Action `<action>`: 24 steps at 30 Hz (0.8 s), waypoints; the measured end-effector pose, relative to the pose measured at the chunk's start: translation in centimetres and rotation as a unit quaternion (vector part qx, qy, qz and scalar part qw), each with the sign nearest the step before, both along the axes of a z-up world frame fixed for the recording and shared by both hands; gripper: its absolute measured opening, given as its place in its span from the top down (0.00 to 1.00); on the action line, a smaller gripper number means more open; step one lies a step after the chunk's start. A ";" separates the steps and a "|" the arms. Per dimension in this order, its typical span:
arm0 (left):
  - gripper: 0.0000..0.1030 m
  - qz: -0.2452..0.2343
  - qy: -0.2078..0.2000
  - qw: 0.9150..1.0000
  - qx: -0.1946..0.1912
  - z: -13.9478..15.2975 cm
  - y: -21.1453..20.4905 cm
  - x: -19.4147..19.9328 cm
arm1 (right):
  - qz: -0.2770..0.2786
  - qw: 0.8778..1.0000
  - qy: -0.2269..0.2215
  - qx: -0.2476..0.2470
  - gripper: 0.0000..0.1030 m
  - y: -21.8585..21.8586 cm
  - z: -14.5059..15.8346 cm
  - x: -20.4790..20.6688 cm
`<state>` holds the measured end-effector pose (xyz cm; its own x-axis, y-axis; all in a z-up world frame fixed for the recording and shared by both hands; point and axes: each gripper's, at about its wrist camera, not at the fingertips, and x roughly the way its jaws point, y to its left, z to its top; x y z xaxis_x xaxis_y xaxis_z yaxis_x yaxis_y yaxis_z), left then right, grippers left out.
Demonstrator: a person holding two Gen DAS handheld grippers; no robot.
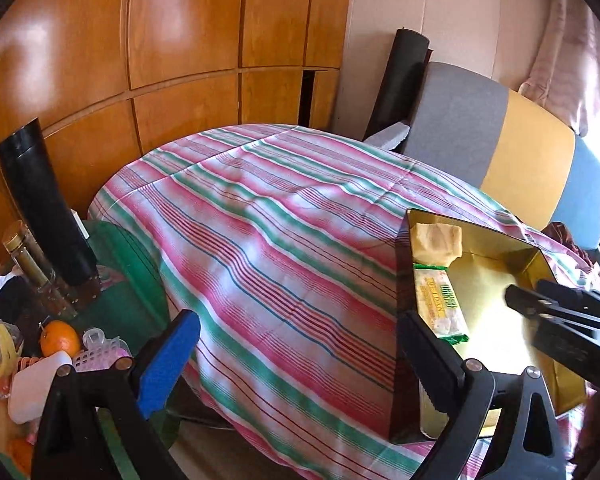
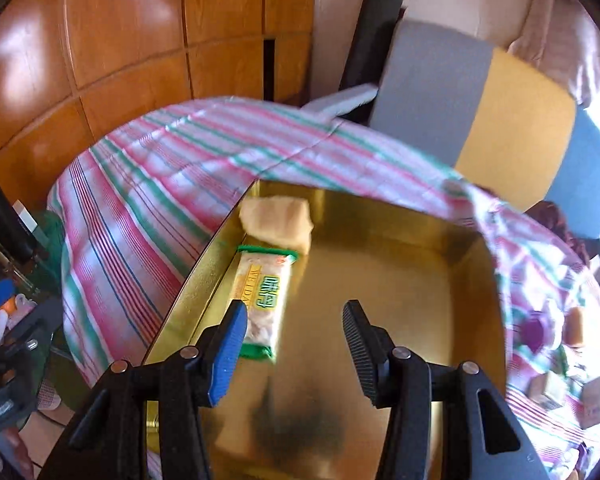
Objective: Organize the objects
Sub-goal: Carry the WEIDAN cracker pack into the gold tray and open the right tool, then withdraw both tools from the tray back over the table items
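Observation:
A gold tin box (image 2: 399, 272) lies open on a striped cloth (image 2: 148, 184). Inside it along the left wall lie a green-edged snack packet (image 2: 264, 300) and a pale yellow wrapped snack (image 2: 278, 220). My right gripper (image 2: 294, 324) hovers open and empty over the box, just right of the packet. In the left wrist view the box (image 1: 495, 264) is at the right with the packet (image 1: 439, 304) and yellow snack (image 1: 437, 240) in it. My left gripper (image 1: 300, 344) is open and empty over the cloth (image 1: 268, 220), left of the box. The right gripper (image 1: 539, 304) reaches in from the right.
A cluttered green table at the left holds an orange (image 1: 59, 338), a glass bottle (image 1: 28, 268), a black cylinder (image 1: 40, 200), tape and small plastic items. A grey, yellow and blue chair back (image 1: 499, 136) stands behind. Small boxes (image 2: 571, 392) lie at the right on the cloth.

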<state>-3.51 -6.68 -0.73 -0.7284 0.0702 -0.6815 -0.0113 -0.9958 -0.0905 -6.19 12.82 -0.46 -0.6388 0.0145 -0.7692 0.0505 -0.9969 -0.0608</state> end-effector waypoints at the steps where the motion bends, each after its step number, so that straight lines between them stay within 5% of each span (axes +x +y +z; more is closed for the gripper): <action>1: 0.03 -0.003 0.000 1.000 0.001 0.1 0.2 0.2 | -0.002 1.000 0.007 0.005 0.51 0.3 0.6 0.5; 14: 0.03 -0.080 0.019 0.996 -0.017 2.0 6.2 1.8 | -0.054 0.997 0.055 0.009 0.51 5.4 4.4 7.7; 24: 0.03 -0.170 0.042 0.984 -0.030 3.8 13.3 3.2 | -0.122 0.990 0.069 0.017 0.51 11.5 5.4 11.9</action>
<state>-0.35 6.57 3.05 -0.7245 0.2806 -0.6296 -0.3496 -0.9368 -0.0152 5.76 24.29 4.95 -0.7117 0.2050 -0.6719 -0.2018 -0.9758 -0.0840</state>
